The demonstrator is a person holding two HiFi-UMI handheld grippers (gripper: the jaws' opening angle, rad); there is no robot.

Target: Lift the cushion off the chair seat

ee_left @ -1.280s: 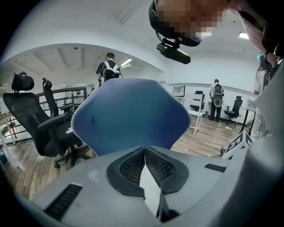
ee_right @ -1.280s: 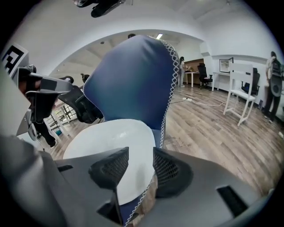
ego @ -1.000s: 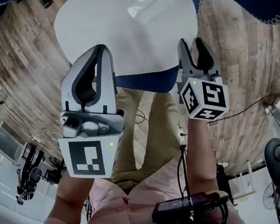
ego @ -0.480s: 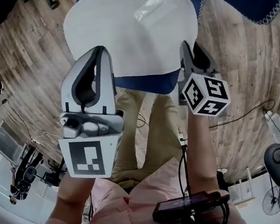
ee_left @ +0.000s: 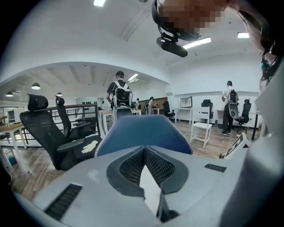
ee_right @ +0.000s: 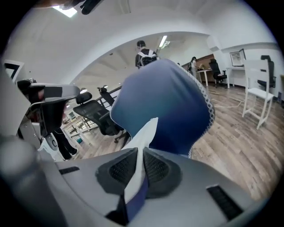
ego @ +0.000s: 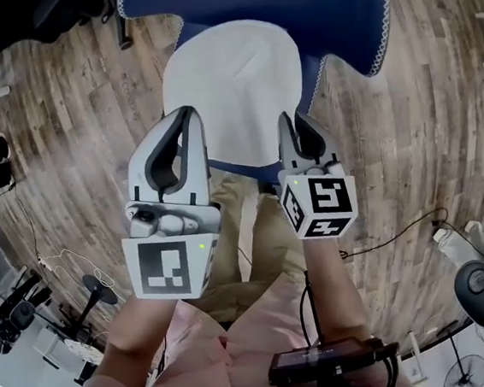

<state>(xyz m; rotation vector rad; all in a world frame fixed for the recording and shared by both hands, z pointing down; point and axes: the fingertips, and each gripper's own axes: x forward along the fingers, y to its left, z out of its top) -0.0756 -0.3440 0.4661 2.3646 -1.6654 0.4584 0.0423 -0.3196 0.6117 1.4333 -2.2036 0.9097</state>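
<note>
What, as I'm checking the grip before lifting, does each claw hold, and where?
Both the left claw and right claw are shut on the cushion, pinching its near edge.

So the cushion [ego: 234, 84] is smooth matt white cloth with a blue fabric edge, and the chair back [ego: 254, 1] is matt blue cloth with white stitched trim. The left gripper [ego: 184, 114] and right gripper [ego: 299, 121] are matt grey plastic with black dimpled pads [ee_left: 159, 166], and the floor [ego: 87, 112] is grainy wood plank.

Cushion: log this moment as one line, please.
left tongs shut on cushion | right tongs shut on cushion | both at front edge
</note>
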